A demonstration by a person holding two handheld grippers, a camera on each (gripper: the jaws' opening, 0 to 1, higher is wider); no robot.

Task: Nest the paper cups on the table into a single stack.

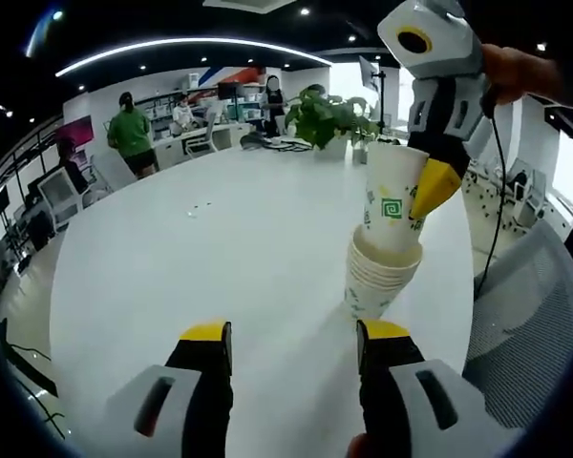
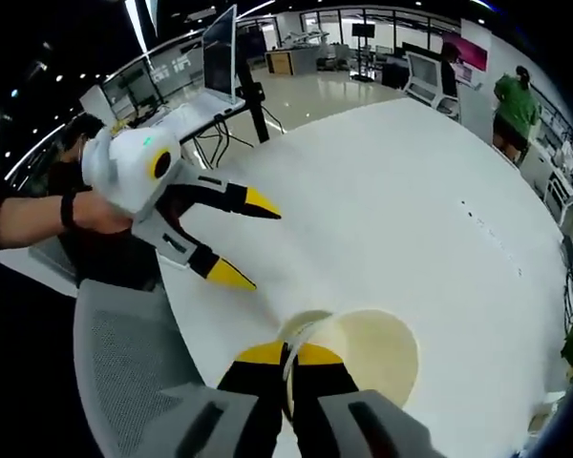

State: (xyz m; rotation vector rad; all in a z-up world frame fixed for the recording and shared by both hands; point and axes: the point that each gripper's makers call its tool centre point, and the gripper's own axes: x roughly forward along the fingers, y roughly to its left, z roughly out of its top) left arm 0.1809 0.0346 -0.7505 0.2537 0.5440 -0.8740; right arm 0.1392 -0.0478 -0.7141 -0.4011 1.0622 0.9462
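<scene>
A stack of white paper cups (image 1: 377, 281) stands on the round white table (image 1: 220, 248), just ahead and right of my left gripper (image 1: 294, 334), whose jaws are open and hold nothing. Another cup with a green logo (image 1: 390, 205) sits in the stack's top and rises well above the lower rims. My right gripper (image 1: 428, 186) comes down from the upper right, shut on that cup's rim. In the right gripper view my right gripper (image 2: 288, 355) pinches the rim, and the cup's cream inside (image 2: 368, 355) shows beside it. The left gripper (image 2: 248, 240) hovers open to the left.
A grey mesh chair (image 1: 525, 315) stands at the table's edge near the stack and reads as the chair (image 2: 124, 372). A potted plant (image 1: 329, 119) sits at the table's far side. A laptop (image 2: 220, 57) on a stand and people at desks are beyond.
</scene>
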